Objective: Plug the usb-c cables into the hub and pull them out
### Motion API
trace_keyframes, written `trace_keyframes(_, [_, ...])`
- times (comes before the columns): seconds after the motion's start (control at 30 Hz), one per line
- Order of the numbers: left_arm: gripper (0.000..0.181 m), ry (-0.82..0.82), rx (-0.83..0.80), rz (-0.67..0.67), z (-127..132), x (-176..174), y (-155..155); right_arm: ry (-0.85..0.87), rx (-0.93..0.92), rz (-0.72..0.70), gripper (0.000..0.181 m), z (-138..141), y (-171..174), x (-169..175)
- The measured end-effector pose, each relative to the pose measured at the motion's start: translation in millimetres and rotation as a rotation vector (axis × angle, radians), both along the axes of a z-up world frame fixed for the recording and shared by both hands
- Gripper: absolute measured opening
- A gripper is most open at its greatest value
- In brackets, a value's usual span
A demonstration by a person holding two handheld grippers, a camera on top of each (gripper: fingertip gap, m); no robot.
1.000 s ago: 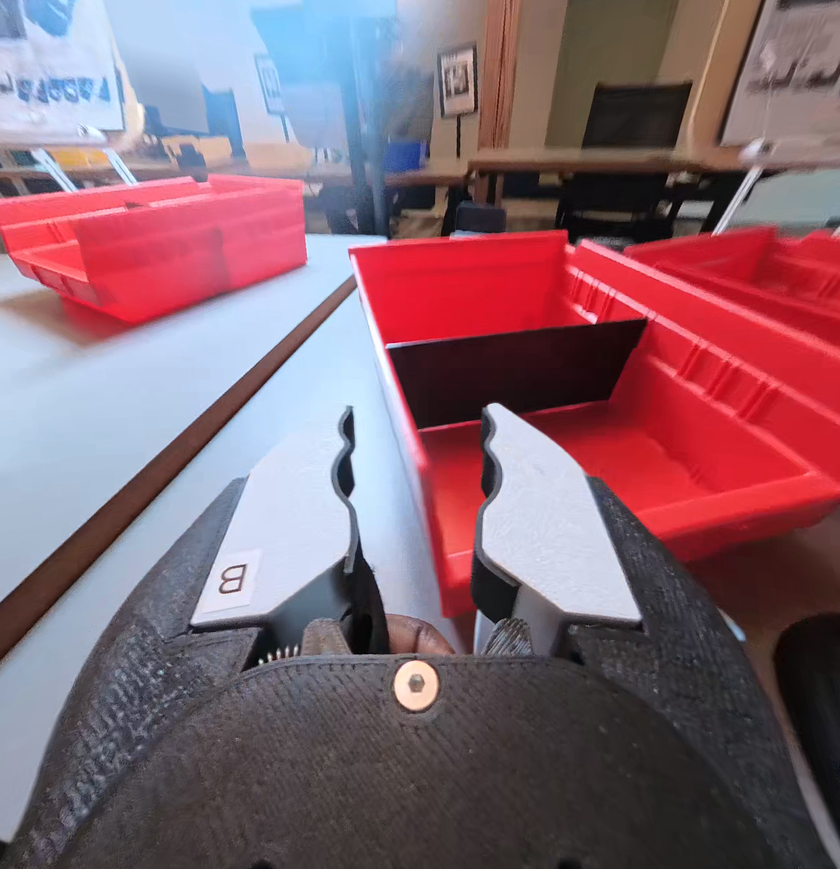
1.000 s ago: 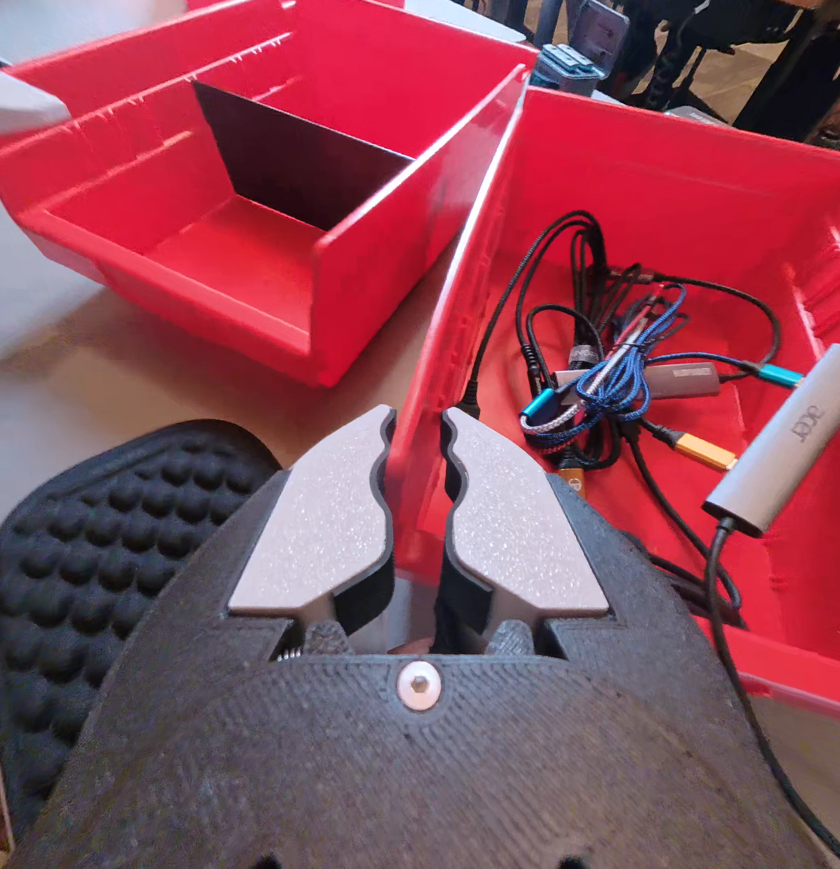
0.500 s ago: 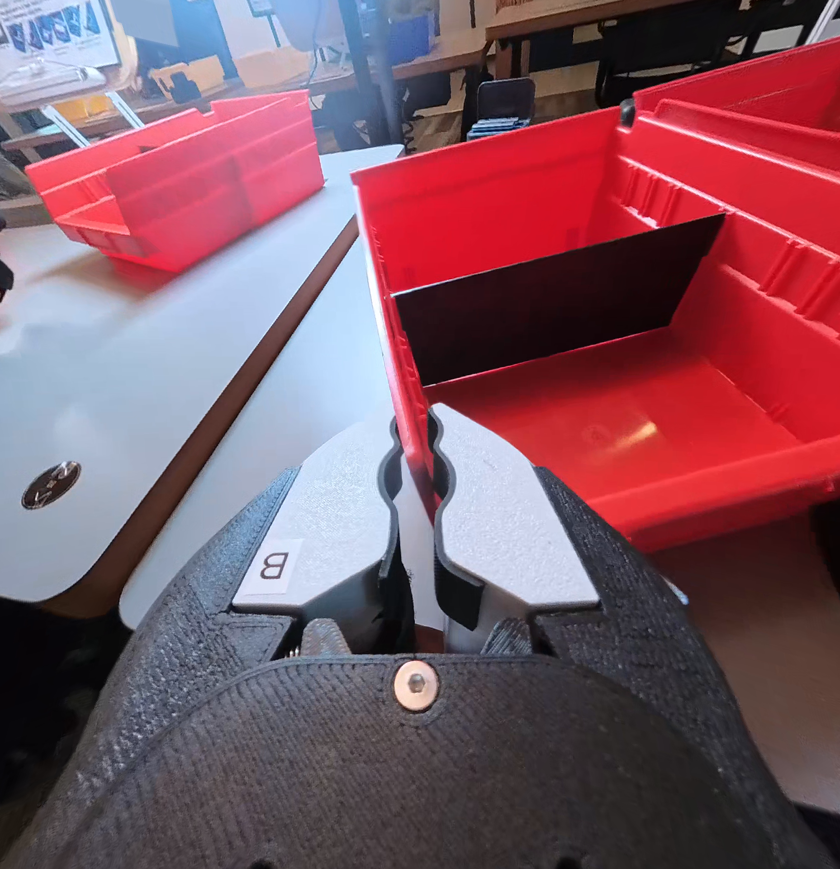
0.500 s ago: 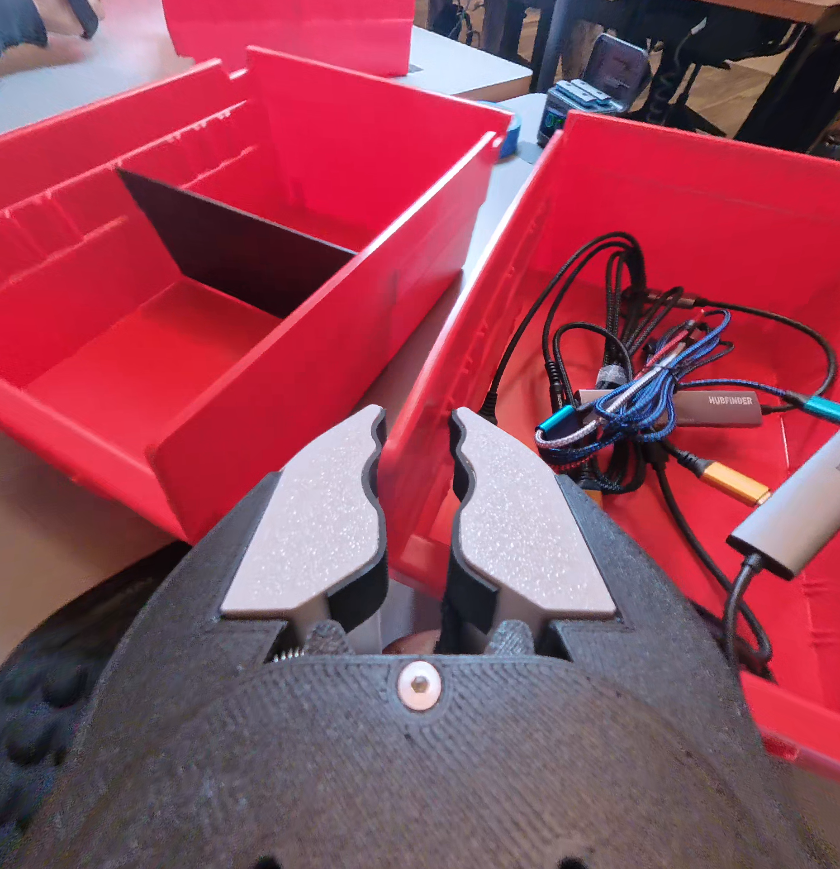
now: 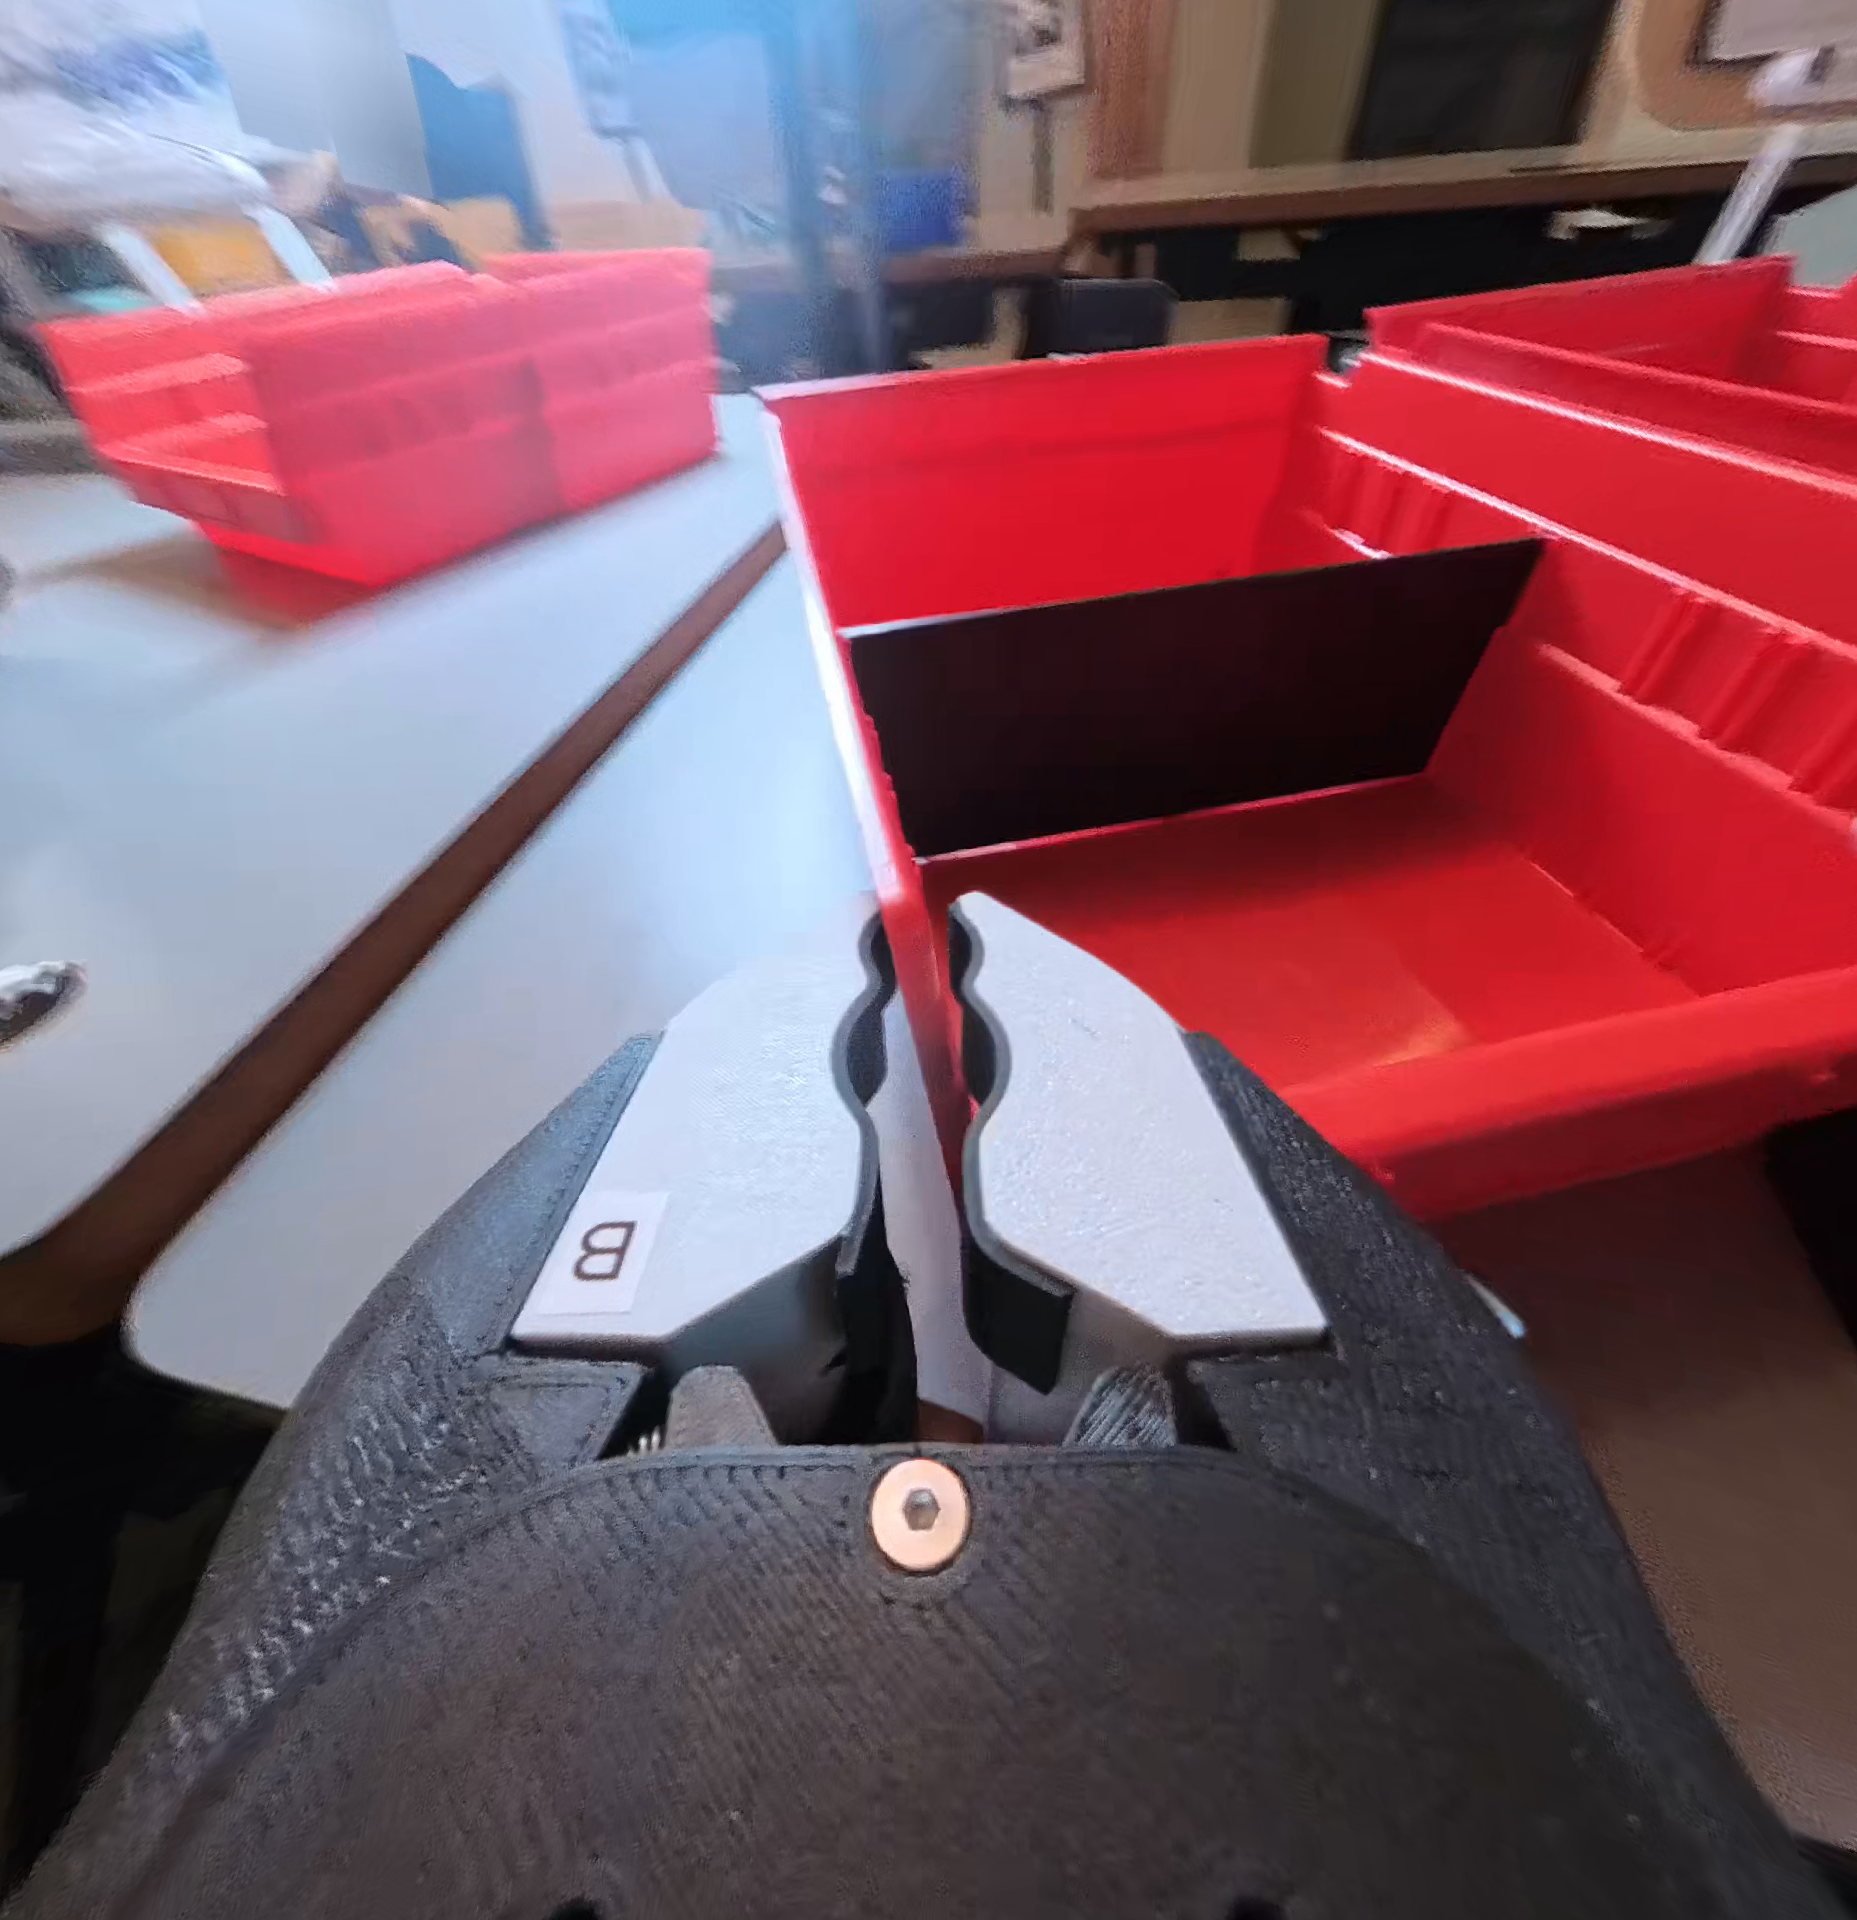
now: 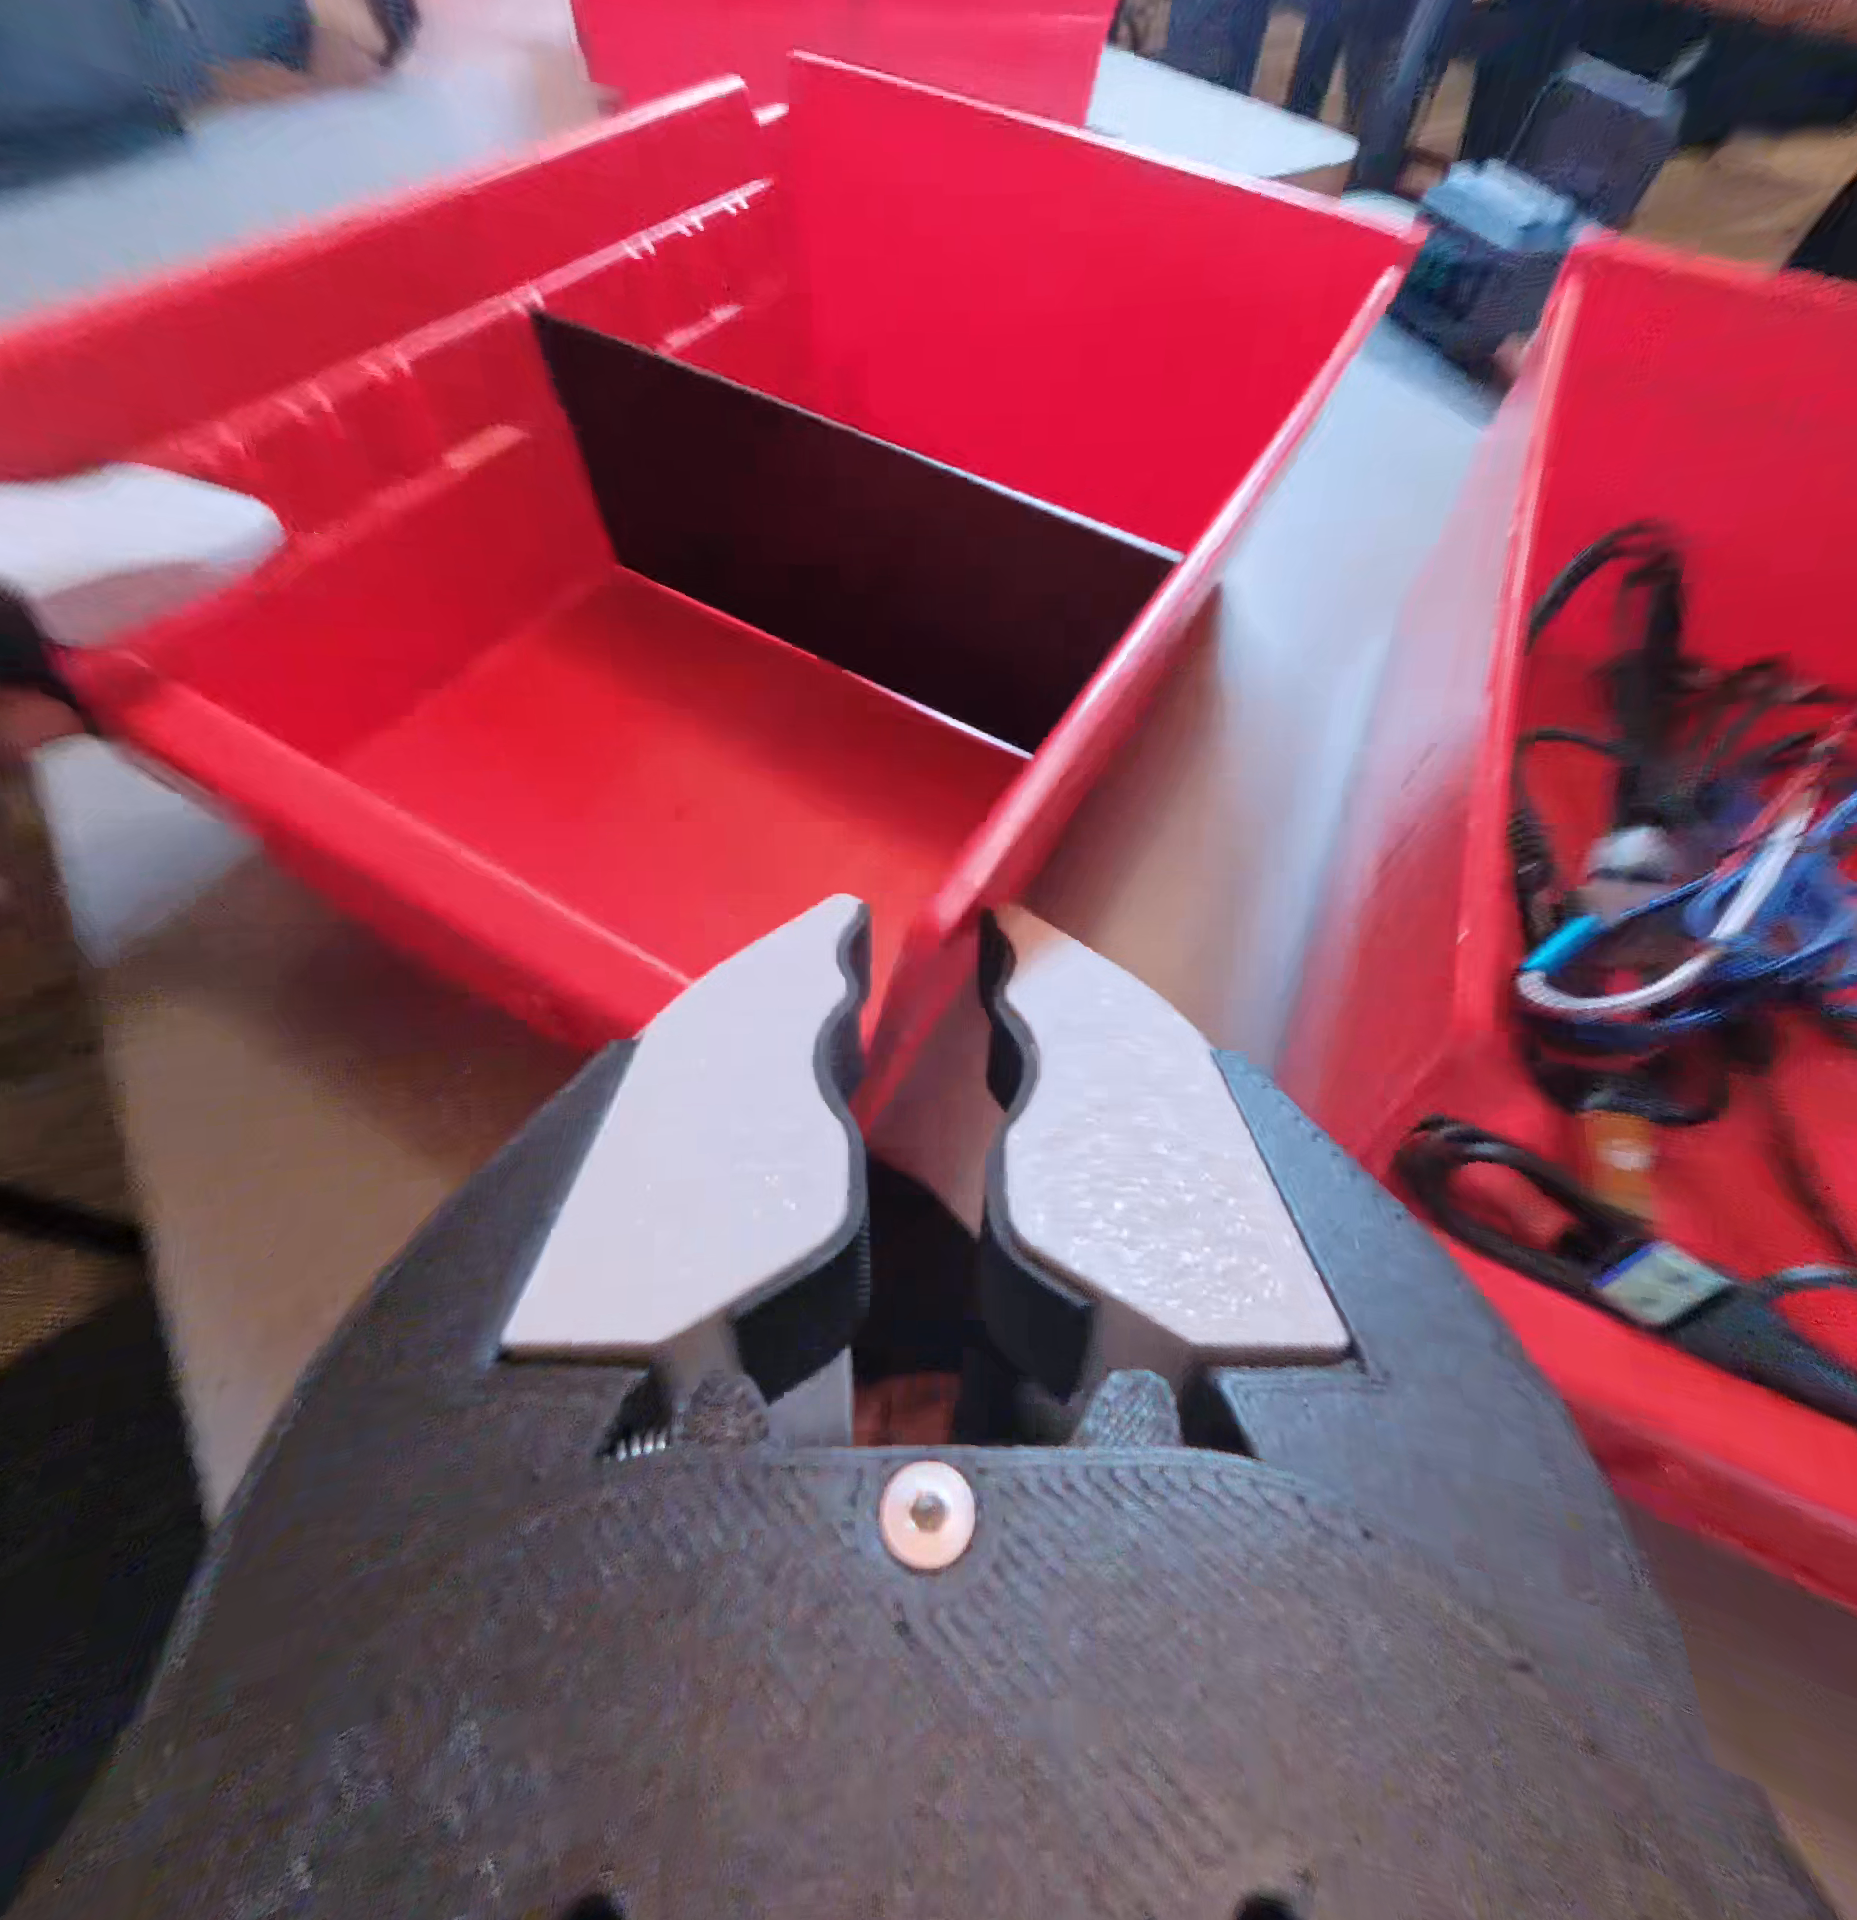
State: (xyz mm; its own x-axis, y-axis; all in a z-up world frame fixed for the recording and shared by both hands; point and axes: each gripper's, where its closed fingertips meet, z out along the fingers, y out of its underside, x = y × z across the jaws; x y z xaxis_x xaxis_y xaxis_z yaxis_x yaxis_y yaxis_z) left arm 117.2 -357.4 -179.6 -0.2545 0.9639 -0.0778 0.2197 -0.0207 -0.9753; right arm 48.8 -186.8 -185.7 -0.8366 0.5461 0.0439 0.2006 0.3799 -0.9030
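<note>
LEFT WRIST VIEW
claw: left gripper pinched together on the near left wall of the divided bin, wall caught between the wavy tips
bin state: both compartments bare, black divider upright across the middle, bin sitting on the grey table
task thing: no cables, no hub in this view
background: another red bin well apart at far left, blurred
risk: thin plastic wall held only at the tips, likely to slip out or flex if pulled sideways; tilt of the bin if lifted from this one side alone

RIGHT WRIST VIEW
claw: right gripper slightly apart, straddling the near end of the same bin's right wall; inner finger against the wall, sliver of table visible by the other, so not clamped as far as visible
other claw: pale blurred finger at far left, on the bin's opposite corner
task thing: usb-c cables in a blue and black tangle inside the cable bin just to the right; hub not separable from the blur
progress: nothing plugged, cables untouched, hands busy with the bin
risk: uneven hold, one side pinched and one loose, so probable skew or twist of the bin on any move
risk: narrow gap between the two bins, chance of knocking the cable bin and shifting the tangle
risk: knotted cables, likely to drag several out together at pickup
</note>
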Motion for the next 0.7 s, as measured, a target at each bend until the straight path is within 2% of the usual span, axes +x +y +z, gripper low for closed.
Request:
trace_keyframes(0.07, [0.01,0.059,-0.055,0.003,15.2,4.1,4.1,0.12,0.031,-0.021,0.014,8.6,0.8,-6.8])
trace_keyframes(0.2, [0.012,0.227,-0.121,0.009,68.3,16.9,21.3,0.221,-0.147,-0.023,0.013,53.2,12.6,-4.3])
trace_keyframes(0.33, [0.012,0.45,-0.194,-0.044,132.5,15.7,72.0,0.406,-0.301,-0.114,0.011,113.1,67.2,-4.2])
trace_keyframes(0.43, [0.014,0.592,-0.191,-0.186,166.0,2.7,134.5,0.506,-0.376,-0.224,0.01,141.8,134.4,-7.6])
trace_keyframes(0.53, [0.015,0.637,-0.148,-0.345,182.6,-26.2,204.3,0.552,-0.375,-0.36,0.01,151.9,211.3,-16.6])
trace_keyframes(0.63, [0.021,0.66,0.017,-0.585,191.3,-61.5,288.4,0.495,-0.357,-0.48,0.012,140.2,294.5,-28.6])
trace_keyframes(0.7, [0.023,0.6,0.082,-0.712,184.9,-87.4,350.9,0.418,-0.379,-0.611,0.009,127.6,356.6,-42.6])
